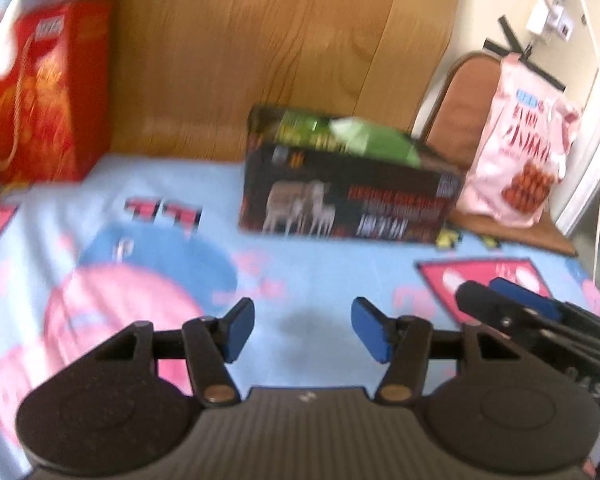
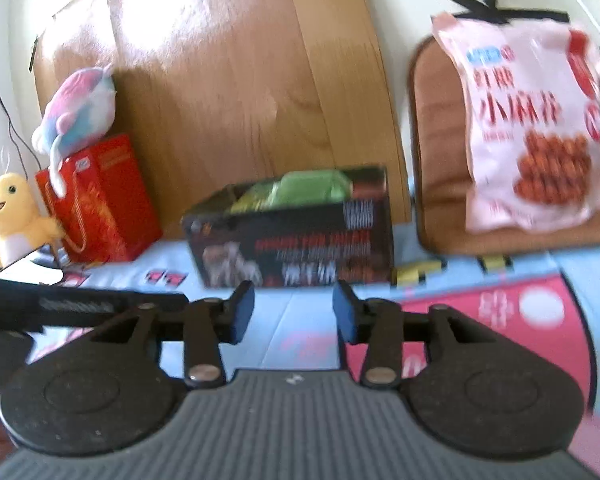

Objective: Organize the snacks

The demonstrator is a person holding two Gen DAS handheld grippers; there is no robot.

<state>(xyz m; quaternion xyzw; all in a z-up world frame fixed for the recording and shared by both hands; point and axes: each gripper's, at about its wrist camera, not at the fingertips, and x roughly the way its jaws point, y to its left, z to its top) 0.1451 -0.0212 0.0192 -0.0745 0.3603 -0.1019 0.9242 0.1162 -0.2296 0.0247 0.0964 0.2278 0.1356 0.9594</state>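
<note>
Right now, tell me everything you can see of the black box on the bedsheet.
The black box is a long printed cardboard carton, open at the top, standing upright on the blue patterned bedsheet in front of the wooden board. Its front shows pale animals and red and white lettering, too blurred to read. Green snack packets stick out of the top. Neither gripper touches it; the pink snack bag stands just to its right.

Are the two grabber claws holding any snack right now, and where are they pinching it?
No, nothing is held. The left gripper and the right gripper both stand open with only the blue bedsheet showing between their pads.
</note>
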